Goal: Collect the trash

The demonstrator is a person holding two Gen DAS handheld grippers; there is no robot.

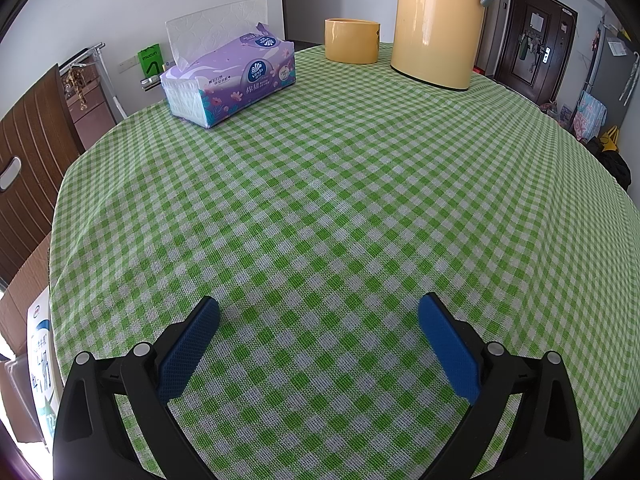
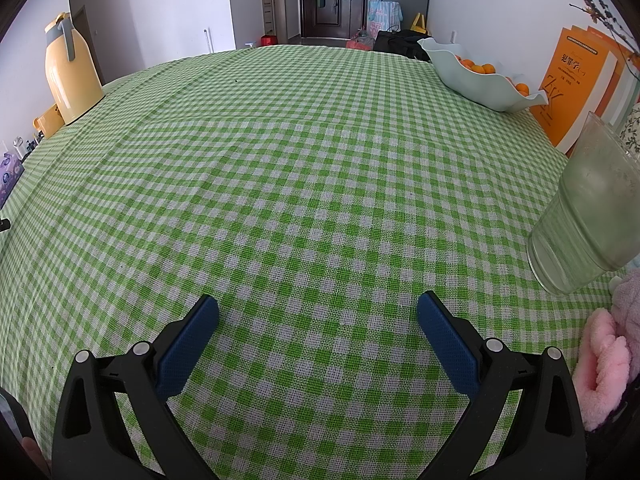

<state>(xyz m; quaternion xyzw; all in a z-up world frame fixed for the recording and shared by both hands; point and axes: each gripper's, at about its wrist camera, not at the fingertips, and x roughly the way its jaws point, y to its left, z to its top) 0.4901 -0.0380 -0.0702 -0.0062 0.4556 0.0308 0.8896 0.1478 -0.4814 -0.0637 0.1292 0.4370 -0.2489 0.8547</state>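
Left gripper [image 1: 318, 314] and right gripper [image 2: 317, 312]: jaws wide apart, empty; flask [image 1: 438, 20] top cut off.

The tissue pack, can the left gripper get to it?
Probably yes. The left gripper is open and empty, and only bare checked tablecloth lies between it and the purple tissue pack ahead on the left. It is a fair stretch away, though.

Yellow thermos jug [image 1: 438, 20] at far edge of green checked tablecloth [image 1: 320, 184]; yellow cup [image 1: 351, 40] just left; tissue pack [image 1: 232, 78] farther left.
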